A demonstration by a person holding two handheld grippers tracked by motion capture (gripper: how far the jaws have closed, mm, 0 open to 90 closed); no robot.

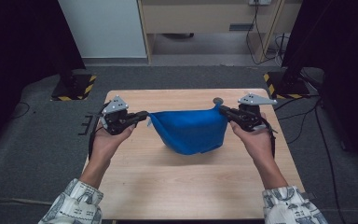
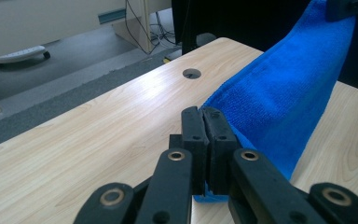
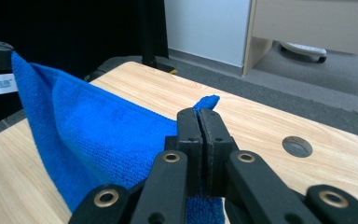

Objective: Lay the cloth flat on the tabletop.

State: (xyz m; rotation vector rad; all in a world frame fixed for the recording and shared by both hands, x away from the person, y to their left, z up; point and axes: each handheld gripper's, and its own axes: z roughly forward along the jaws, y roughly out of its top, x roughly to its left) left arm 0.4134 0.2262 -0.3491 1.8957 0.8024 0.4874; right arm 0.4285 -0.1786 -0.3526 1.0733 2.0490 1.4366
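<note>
A pale wooden table [image 1: 191, 186] stood on grey carpet, with dark stands at ten and two o'clock beyond it and a light cabinet at twelve. Over the middle of the table hung a blue cloth [image 1: 190, 130], stretched between two hands and sagging in a rounded belly toward six o'clock, its lowest fold near or on the wood; I could not tell which. The left gripper [image 1: 142, 114], at nine o'clock of the cloth, had its black jaws pressed together on one top corner; in the left gripper view the cloth [image 2: 279, 107] ran away from the closed jaws toward one o'clock. The right gripper [image 1: 224, 111], at three o'clock, pinched the other top corner just as tightly, and in the right gripper view a small tip of cloth [image 3: 207, 101] poked out above the jaws. A round hole [image 1: 218, 100] in the table lay just beyond the right gripper, at twelve o'clock of it.
</note>
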